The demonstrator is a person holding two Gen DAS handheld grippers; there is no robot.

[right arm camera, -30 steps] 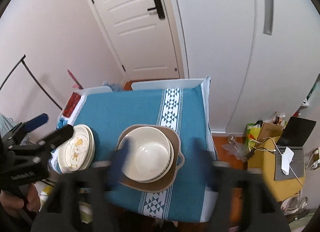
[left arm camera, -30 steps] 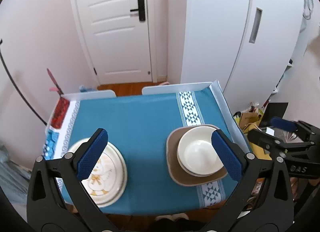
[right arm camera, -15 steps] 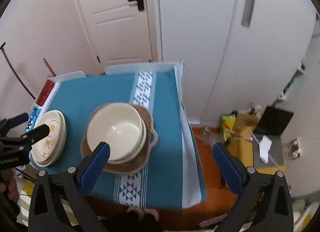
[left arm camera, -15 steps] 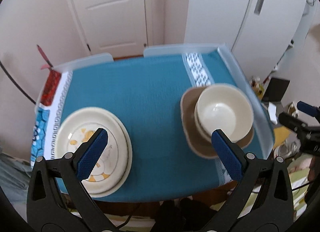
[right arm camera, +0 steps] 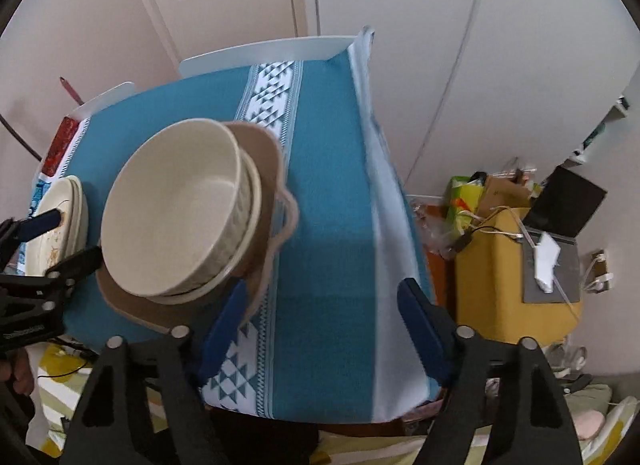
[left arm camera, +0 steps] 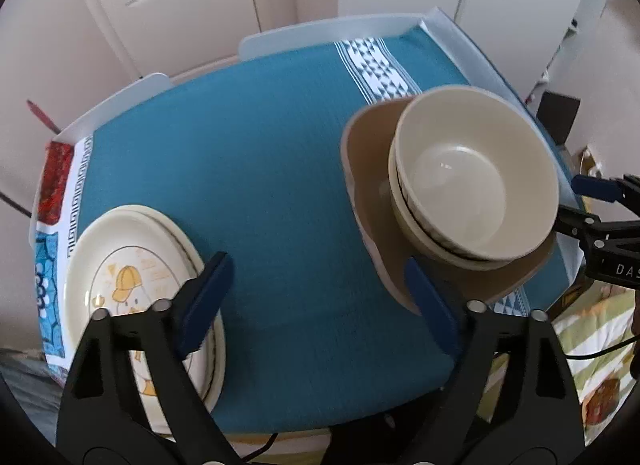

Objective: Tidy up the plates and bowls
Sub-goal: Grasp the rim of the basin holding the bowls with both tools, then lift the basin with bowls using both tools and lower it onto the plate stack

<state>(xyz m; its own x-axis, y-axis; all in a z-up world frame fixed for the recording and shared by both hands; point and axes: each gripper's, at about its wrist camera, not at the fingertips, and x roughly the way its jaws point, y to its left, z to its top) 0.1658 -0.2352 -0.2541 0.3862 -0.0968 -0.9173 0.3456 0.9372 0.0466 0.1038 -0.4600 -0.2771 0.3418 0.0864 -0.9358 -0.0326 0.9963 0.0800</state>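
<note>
Cream bowls [left arm camera: 476,177] are stacked in a brown handled dish [left arm camera: 372,201] at the table's right side; they also show in the right wrist view [right arm camera: 172,209], with the dish [right arm camera: 268,169] under them. A stack of cream plates with a cartoon print [left arm camera: 132,285] lies at the left front, also in the right wrist view [right arm camera: 60,217]. My left gripper [left arm camera: 316,297] is open and empty above the table's front, between plates and dish. My right gripper [right arm camera: 324,329] is open and empty over the table's right front edge, its left finger beside the dish.
The table wears a teal cloth [left arm camera: 260,169] with a white patterned band and raised white edges. A white door and cabinets stand behind. To the right on the floor are a yellow box [right arm camera: 512,269], a laptop [right arm camera: 568,201] and cables.
Both grippers have come down and forward toward the table, so dishes loom larger. The left gripper's jaws have narrowed somewhat. Dishes have not moved.
</note>
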